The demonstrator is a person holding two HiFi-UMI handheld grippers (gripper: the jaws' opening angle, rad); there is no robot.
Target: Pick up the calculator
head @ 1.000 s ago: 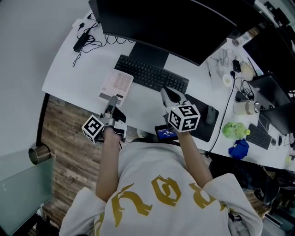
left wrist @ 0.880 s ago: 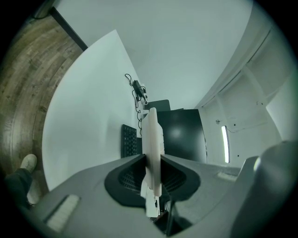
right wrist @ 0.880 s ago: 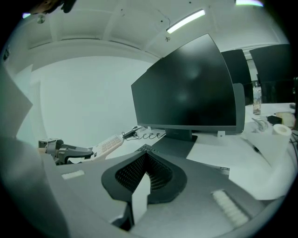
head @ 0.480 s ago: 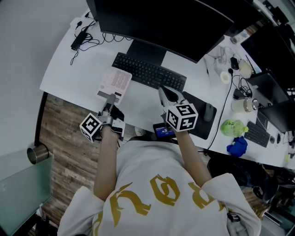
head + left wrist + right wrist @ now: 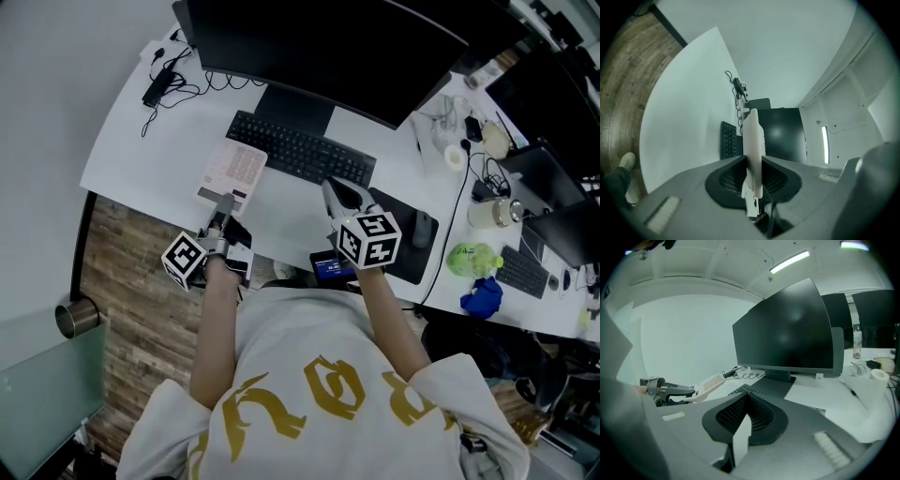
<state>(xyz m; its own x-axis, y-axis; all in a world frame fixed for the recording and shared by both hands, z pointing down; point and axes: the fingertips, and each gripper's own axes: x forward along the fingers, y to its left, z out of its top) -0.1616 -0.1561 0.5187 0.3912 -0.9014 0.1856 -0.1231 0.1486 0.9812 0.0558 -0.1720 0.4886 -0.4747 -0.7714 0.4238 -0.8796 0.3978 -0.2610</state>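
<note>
The calculator (image 5: 234, 171) is a flat white slab with rows of keys. My left gripper (image 5: 223, 204) is shut on its near end and holds it off the white desk (image 5: 141, 150), left of the keyboard. In the left gripper view the calculator (image 5: 752, 140) stands edge-on, pinched between the two jaws. The right gripper view shows the same calculator (image 5: 708, 383) tilted in the air, sticking out of the left gripper (image 5: 670, 392). My right gripper (image 5: 339, 192) hovers just in front of the keyboard with its jaws together and nothing in them.
A black keyboard (image 5: 300, 150) lies under a large dark monitor (image 5: 328, 47). A mouse (image 5: 420, 228) sits on a dark pad at the right. A phone (image 5: 333, 270) lies near the desk's front edge. Cables (image 5: 164, 80) trail at the far left corner. Clutter fills the right side.
Hardly anything differs. The calculator stays in the left gripper's hold, and both grippers keep their places but for a slight shift of the view.
</note>
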